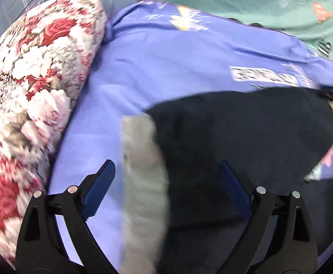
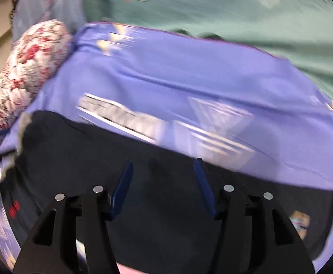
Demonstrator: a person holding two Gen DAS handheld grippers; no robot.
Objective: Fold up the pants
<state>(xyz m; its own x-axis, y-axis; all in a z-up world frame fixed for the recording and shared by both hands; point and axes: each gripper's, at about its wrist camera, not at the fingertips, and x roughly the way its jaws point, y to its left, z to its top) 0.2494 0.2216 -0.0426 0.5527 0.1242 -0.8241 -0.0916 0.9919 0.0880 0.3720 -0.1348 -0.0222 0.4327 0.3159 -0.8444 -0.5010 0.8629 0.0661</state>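
**Left wrist view: dark pants on a blue bed sheet, both jaws released**

Left wrist view shows the dark navy pants (image 1: 234, 132) lying on the periwinkle-blue sheet (image 1: 166, 64) of the bed, spread from the lower middle of the picture toward its right edge. A grey ribbed band (image 1: 143, 178), apparently the waistband, runs along the pants' left border and is blurred. The left gripper (image 1: 166, 173) hangs over this band with its jaws spread wide: one blue pad (image 1: 99, 187) is over bare sheet, the other over dark cloth, and neither presses on the fabric. A rolled quilt with red and white flowers (image 1: 29, 86) lies along the left edge of the sheet, near the pants but apart from them. Teal bedding (image 1: 246, 4) with printed figures lies beyond the sheet's far edge.

Right wrist view, heavily blurred, has the pants (image 2: 166, 217) filling the lower half, their far edge running across the sheet (image 2: 189, 73) just below a white printed patch (image 2: 120, 116). The right gripper (image 2: 164, 175) is above the dark cloth, jaws parted about halfway, with nothing pinched between the blue pads (image 2: 123, 189). A small red mark (image 2: 14, 207) shows on the pants at lower left. The flowered quilt (image 2: 27, 68) is at the upper left, the teal bedding (image 2: 212, 6) across the top.
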